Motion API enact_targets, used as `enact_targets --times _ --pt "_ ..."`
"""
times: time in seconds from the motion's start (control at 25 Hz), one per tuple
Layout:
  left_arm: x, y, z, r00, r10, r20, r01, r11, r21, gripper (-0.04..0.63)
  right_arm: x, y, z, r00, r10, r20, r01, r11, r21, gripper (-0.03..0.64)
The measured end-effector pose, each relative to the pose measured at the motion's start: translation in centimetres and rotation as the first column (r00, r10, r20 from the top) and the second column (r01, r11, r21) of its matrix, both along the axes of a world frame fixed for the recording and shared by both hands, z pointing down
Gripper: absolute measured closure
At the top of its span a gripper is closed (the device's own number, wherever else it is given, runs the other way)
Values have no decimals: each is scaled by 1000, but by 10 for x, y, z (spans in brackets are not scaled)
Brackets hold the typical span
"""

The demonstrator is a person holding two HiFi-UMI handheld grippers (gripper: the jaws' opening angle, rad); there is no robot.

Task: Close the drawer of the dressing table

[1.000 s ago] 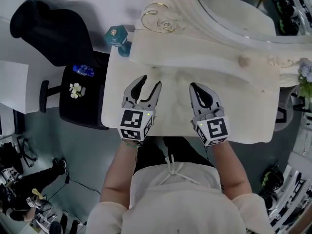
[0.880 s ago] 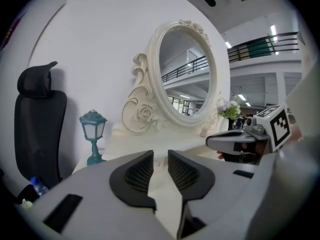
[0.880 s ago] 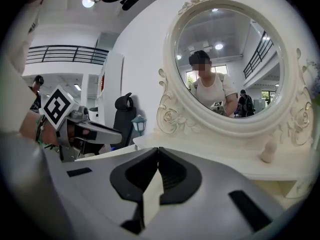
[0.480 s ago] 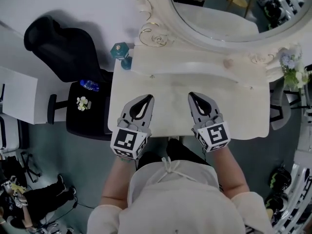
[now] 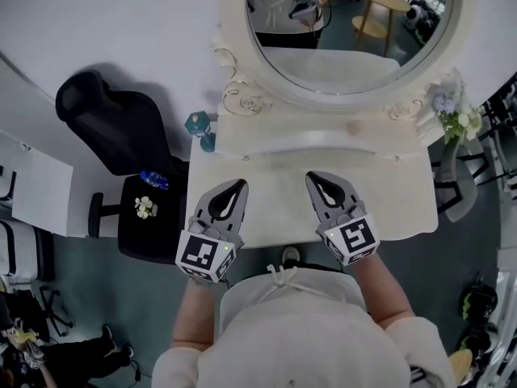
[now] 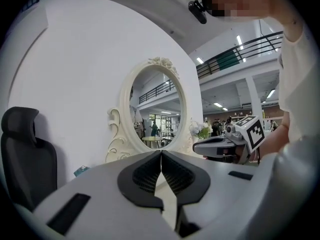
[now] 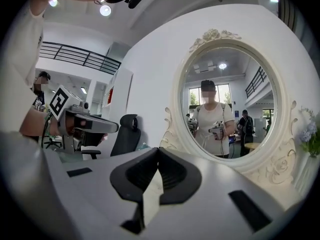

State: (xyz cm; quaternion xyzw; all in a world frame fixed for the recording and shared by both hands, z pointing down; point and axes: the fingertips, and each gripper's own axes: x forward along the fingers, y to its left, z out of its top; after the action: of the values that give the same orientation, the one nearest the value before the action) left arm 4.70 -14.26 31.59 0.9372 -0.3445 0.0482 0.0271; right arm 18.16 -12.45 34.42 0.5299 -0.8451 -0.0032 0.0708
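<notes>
The cream dressing table [image 5: 404,200] with its oval mirror [image 5: 347,31] stands in front of me in the head view. No open drawer shows; the table's front is hidden under its top and my body. My left gripper [image 5: 240,183] hangs over the front left of the top, shut, with nothing between its jaws [image 6: 161,151]. Beside it, over the front middle, my right gripper [image 5: 310,175] is shut and empty as well [image 7: 159,149]. Both point roughly level at the mirror. Each gripper view shows the other gripper alongside.
A black office chair [image 5: 113,128] and a black stool with a water bottle [image 5: 153,179] stand left of the table. A teal dumbbell [image 5: 199,128] lies at the top's back left corner. Flowers [image 5: 452,115] stand at the right of the mirror.
The left jaws have gone from open to shut. Both grippers have risen and drawn back from the table's middle toward its front edge; the head view now takes in the whole mirror.
</notes>
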Motion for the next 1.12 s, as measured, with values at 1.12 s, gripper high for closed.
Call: enact_targets --times 1.12 --pt "19 -10 1 1000 -6 29 6 1000 5 575 10 -11 -5 998 -52 -34 53 999 8 614"
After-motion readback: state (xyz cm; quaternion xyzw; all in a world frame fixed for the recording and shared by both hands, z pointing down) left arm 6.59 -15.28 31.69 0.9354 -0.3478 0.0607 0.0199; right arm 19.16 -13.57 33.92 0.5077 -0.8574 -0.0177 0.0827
